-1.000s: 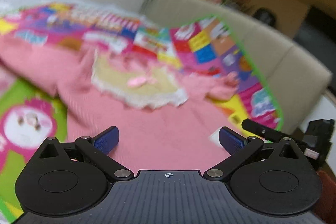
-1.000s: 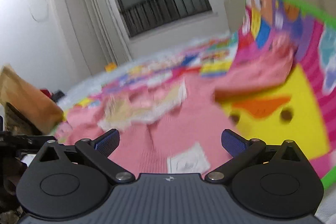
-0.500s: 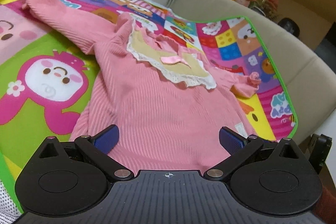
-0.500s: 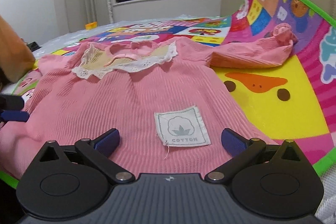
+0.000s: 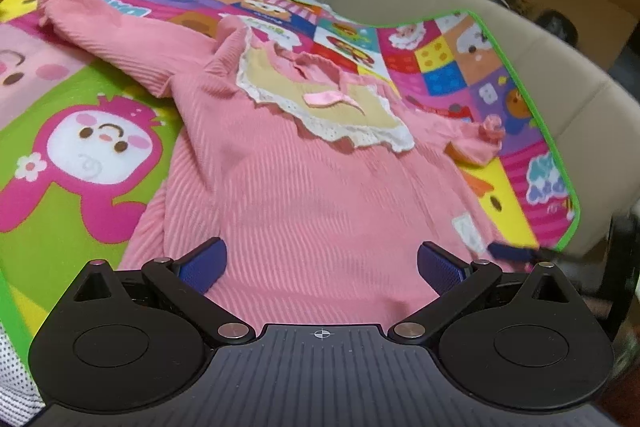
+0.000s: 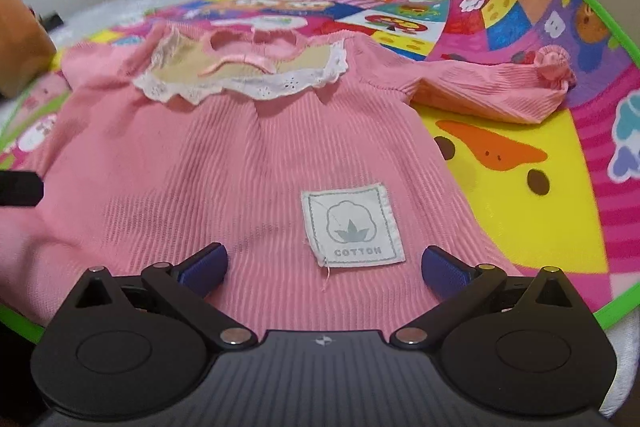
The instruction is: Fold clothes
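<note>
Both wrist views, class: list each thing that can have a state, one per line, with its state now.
Pink top: spread flat, front up, unfolded.
Left sleeve: stretched out.
Right sleeve: stretched out, cuff bunched.
Cotton label: flat, readable.
Mat: laid out under the top.
Left tool: open, empty.
Right tool: open, empty.

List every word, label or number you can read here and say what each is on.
"COTTON": on the white patch sewn near the hem of the pink top, under a cotton-boll drawing.
"B": a lone letter on a square of the play mat.
Other print on the mat, such as the blue lettering near its right edge, is too blurred or distorted to read.
Nothing else bears readable text.
</note>
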### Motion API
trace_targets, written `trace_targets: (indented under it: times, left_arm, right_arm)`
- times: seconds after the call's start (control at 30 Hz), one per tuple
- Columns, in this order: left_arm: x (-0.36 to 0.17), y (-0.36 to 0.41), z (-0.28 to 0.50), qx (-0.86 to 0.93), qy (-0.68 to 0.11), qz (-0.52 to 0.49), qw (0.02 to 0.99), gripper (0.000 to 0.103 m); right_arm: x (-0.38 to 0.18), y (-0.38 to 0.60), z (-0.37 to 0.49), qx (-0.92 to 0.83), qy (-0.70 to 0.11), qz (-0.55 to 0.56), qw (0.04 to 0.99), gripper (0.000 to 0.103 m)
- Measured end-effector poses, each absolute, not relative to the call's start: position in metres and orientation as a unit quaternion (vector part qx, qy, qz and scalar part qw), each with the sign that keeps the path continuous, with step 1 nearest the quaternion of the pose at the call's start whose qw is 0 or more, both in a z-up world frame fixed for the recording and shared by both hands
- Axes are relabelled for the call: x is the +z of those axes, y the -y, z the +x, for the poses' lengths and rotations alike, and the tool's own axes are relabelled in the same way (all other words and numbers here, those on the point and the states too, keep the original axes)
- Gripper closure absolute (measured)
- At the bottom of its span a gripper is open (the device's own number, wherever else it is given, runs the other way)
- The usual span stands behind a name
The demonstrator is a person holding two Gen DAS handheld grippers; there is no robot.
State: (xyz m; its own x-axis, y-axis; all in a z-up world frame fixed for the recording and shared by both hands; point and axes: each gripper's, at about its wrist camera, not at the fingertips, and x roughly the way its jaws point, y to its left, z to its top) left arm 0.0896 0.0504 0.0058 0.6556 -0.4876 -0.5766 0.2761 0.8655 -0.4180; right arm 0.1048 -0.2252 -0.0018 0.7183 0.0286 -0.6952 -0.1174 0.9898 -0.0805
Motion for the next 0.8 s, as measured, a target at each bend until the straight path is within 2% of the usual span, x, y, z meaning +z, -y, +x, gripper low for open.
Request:
trace_targets:
  times: [0.2, 0.43, 0.6, 0.8]
  left_arm:
    - [0.006, -0.048, 0.087, -0.224, -0.354, -0.122, 0.9, 0.0]
    - [0.015, -0.072, 0.099, -0.226, -0.36, -0.214, 0.879, 0.0]
    - [0.022, -0.084, 0.105, -0.19, -0.348, -0.226, 0.89, 0.0]
    - [0.026, -0.074, 0.102, -0.138, -0.339, -0.149, 0.919, 0.001]
  right_arm:
    - [-0.001, 0.206, 0.098, 0.015, -0.358, -0.121, 0.926, 0.0]
    - [0.0, 0.199, 0.096, 0.011, -0.348, -0.154, 0.925, 0.0]
    - [-0.001, 0.2, 0.096, 0.013, -0.347, -0.152, 0.925, 0.0]
    - [-0.002, 0.2, 0.095, 0.015, -0.345, -0.15, 0.926, 0.0]
